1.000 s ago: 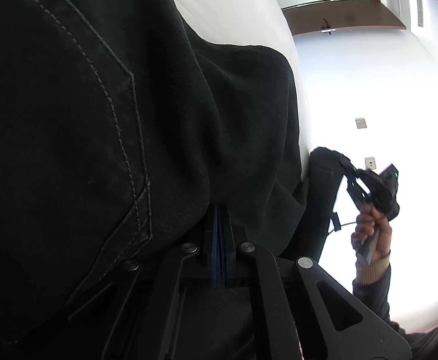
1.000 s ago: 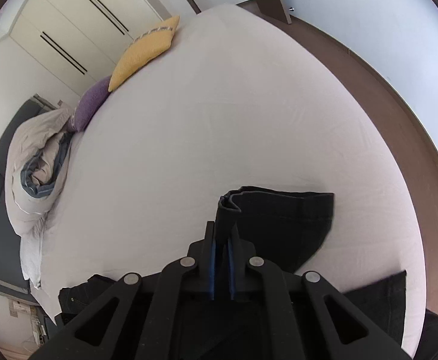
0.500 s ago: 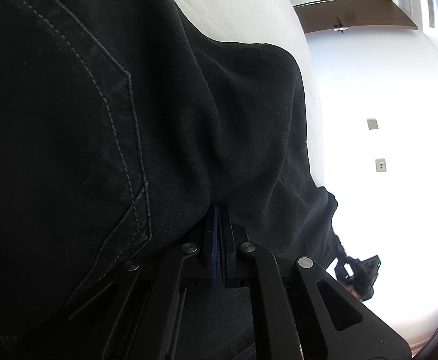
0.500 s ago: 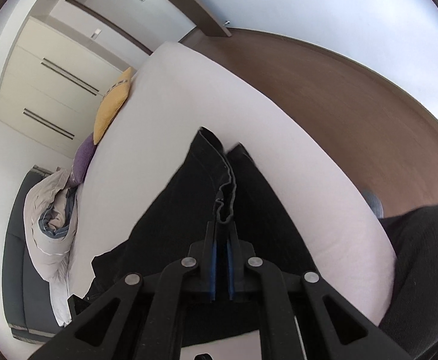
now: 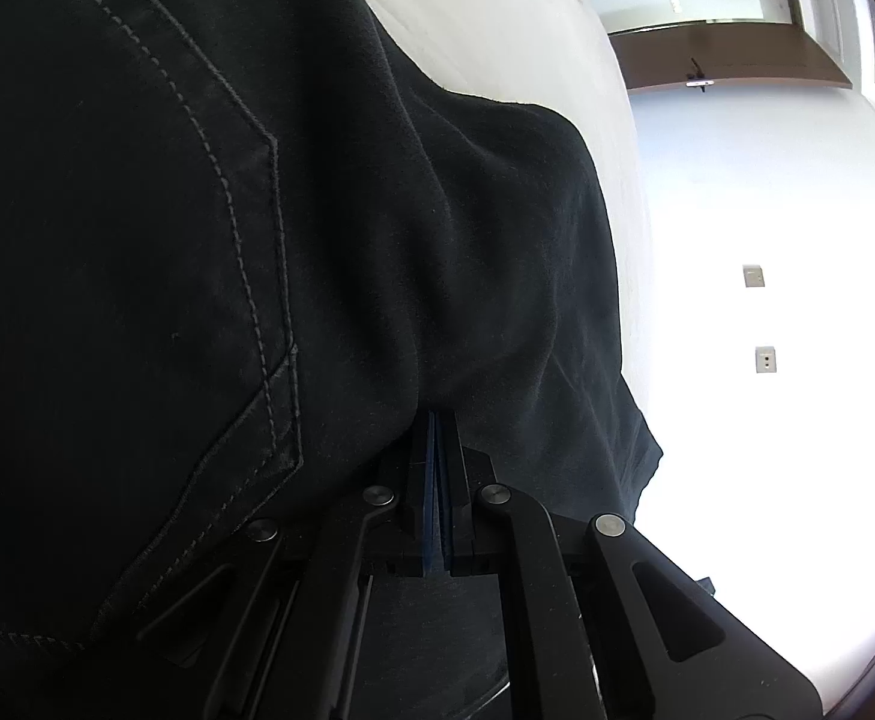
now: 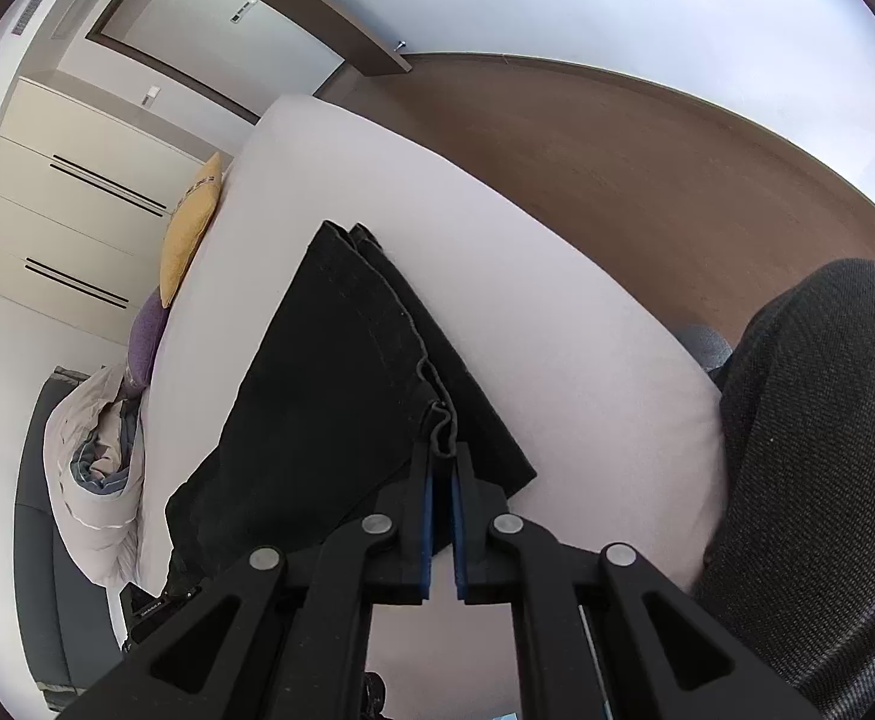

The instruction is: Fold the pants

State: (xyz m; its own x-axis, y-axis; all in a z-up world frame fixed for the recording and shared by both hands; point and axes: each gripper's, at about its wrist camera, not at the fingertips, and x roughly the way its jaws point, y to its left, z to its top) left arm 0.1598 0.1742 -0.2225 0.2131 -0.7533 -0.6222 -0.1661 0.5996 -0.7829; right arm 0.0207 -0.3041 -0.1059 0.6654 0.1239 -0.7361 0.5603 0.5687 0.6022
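On the big white bed the black pants lie partly folded, more folding left, I think, with the left tool and right tool each pinching the cloth tight.

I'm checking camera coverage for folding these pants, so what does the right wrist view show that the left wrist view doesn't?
Only the right wrist view: the purple cushion, the bunched duvet, the wardrobe, the brown floor, and the right claw shut on a folded edge.
Only the left wrist view: the stitched back pocket, two wall sockets, and the left claw shut on cloth.
Both: the black pants, the white bed, the yellow cushion.
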